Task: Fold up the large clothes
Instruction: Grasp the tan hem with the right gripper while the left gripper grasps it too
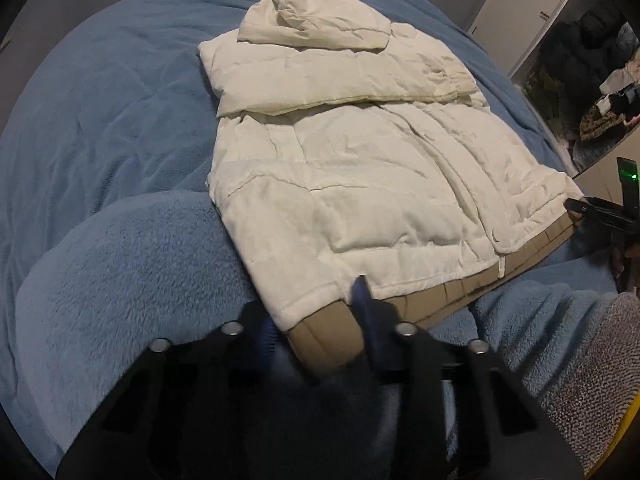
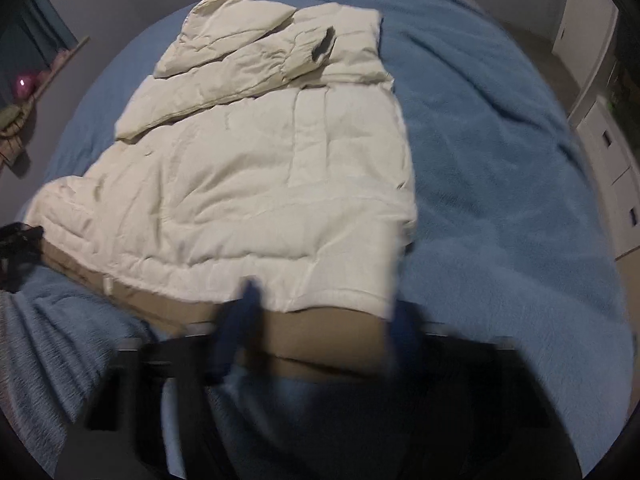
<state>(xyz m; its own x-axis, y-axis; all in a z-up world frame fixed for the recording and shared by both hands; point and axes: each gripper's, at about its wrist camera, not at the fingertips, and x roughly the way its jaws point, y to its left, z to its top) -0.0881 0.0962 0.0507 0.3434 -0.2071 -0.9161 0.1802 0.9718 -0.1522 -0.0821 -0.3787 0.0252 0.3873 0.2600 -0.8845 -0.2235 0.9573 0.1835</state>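
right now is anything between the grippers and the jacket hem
Nothing visible. The left gripper is already at the near left corner of the jacket hem, the right gripper at the near right corner, each with the tan lining between its fingers. Only blue blanket surrounds the jacket.

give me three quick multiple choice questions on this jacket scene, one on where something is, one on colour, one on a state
1. Where does the jacket lie?
A. on a blue blanket
B. on a wooden floor
C. on a chair

2. What colour is the lining at the jacket's hem?
A. red
B. tan
C. green

3. How do the sleeves lie?
A. spread out to both sides
C. hanging off the bed
B. folded across the chest

Answers:
1 A, the blue blanket shows all round the jacket.
2 B, a tan band shows under the cream shell where the left hand-held gripper and the right hand-held gripper meet the hem.
3 B, a sleeve lies across the body below the hood.
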